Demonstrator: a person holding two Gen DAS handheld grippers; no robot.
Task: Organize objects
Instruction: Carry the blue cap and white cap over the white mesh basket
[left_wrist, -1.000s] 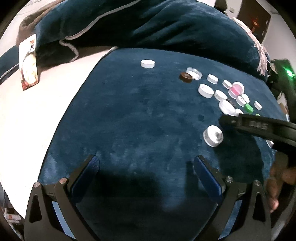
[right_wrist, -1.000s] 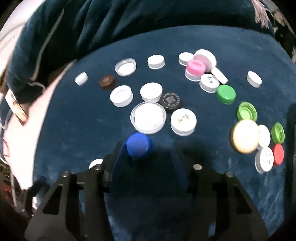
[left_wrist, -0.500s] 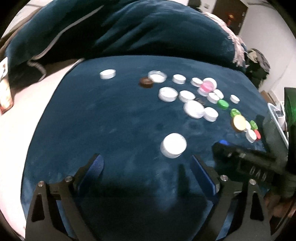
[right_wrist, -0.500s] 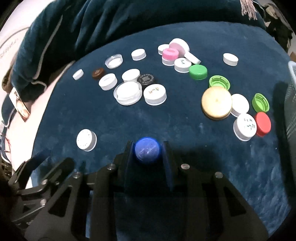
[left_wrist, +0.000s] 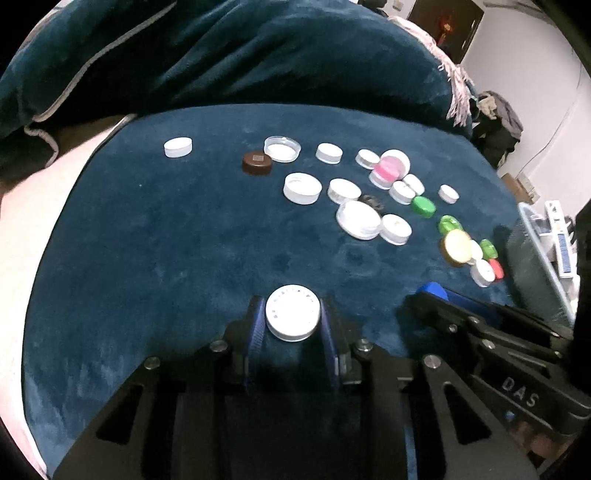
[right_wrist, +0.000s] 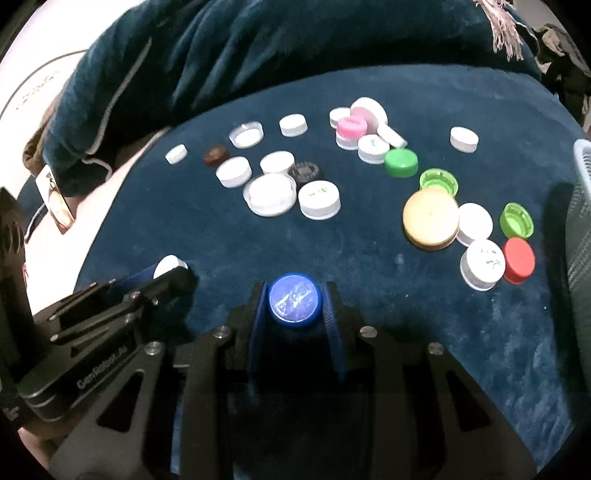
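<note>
My left gripper (left_wrist: 293, 317) is shut on a white ribbed cap (left_wrist: 293, 312), low over the dark blue velvet cloth (left_wrist: 184, 240). My right gripper (right_wrist: 294, 304) is shut on a blue cap (right_wrist: 294, 300); the blue cap also shows in the left wrist view (left_wrist: 433, 288) at the right gripper's tips. Several loose caps lie beyond: a big white lid (right_wrist: 270, 194), a tan lid (right_wrist: 430, 218), a red cap (right_wrist: 519, 259), a dark green cap (right_wrist: 401, 162), a pink cap (right_wrist: 351, 126) and a brown cap (left_wrist: 256, 163).
A mesh basket (right_wrist: 581, 206) stands at the cloth's right edge. A rumpled blue blanket (left_wrist: 258, 55) rises behind the cloth. A card (right_wrist: 55, 199) lies on the pale surface at left. The two grippers sit side by side, close together.
My left gripper has closed on the white ribbed cap, which lay free between its open fingers before. My right gripper keeps the blue cap and has drawn back from the pile.
</note>
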